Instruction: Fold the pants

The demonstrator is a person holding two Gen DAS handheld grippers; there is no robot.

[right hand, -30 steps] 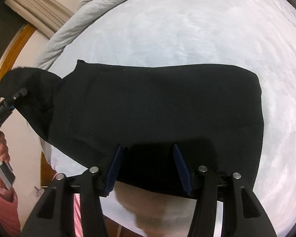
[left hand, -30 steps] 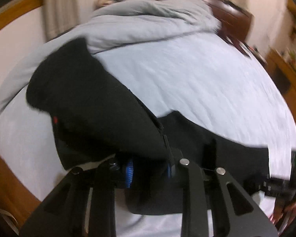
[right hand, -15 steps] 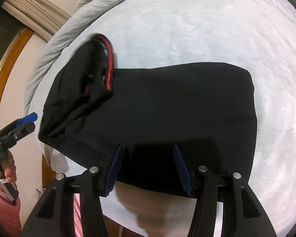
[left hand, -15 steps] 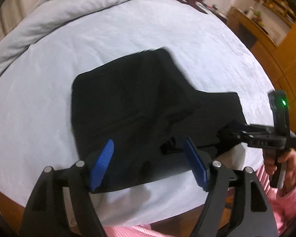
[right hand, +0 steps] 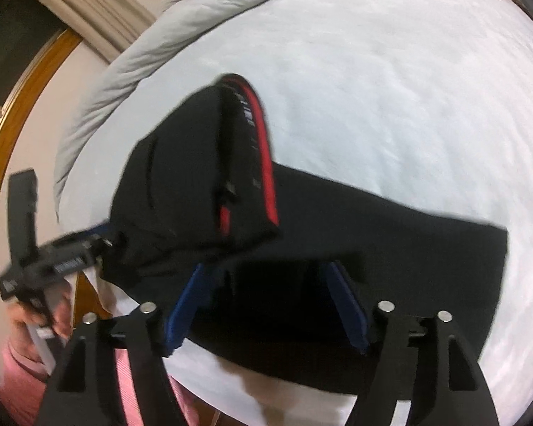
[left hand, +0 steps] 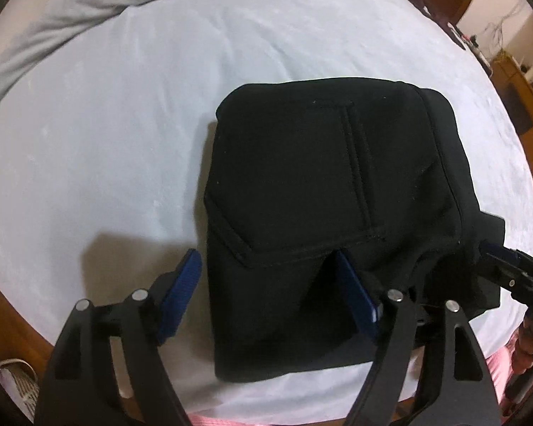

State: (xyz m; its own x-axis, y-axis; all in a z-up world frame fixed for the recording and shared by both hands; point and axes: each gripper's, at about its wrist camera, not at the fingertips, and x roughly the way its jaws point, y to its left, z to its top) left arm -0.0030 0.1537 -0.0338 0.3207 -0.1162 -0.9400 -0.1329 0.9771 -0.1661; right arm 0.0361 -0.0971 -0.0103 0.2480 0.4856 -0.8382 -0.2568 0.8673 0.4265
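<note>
left hand-held gripper (left hand: 266,284) spread, right hand-held gripper (right hand: 266,301) spread

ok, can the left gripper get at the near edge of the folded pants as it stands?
Probably yes. The left gripper is open, jaws straddling the near left corner of the pants, with nothing between. The right gripper sits off at the pants' right edge, out of its way.

My right tongs (right hand: 266,305) hang with both blue pads spread wide over the black pants (right hand: 373,248) on the white bed (right hand: 408,88). To the left, my left tongs (right hand: 89,245) meet the folded-over end, whose red-striped waistband (right hand: 263,156) stands up, blurred.
</note>
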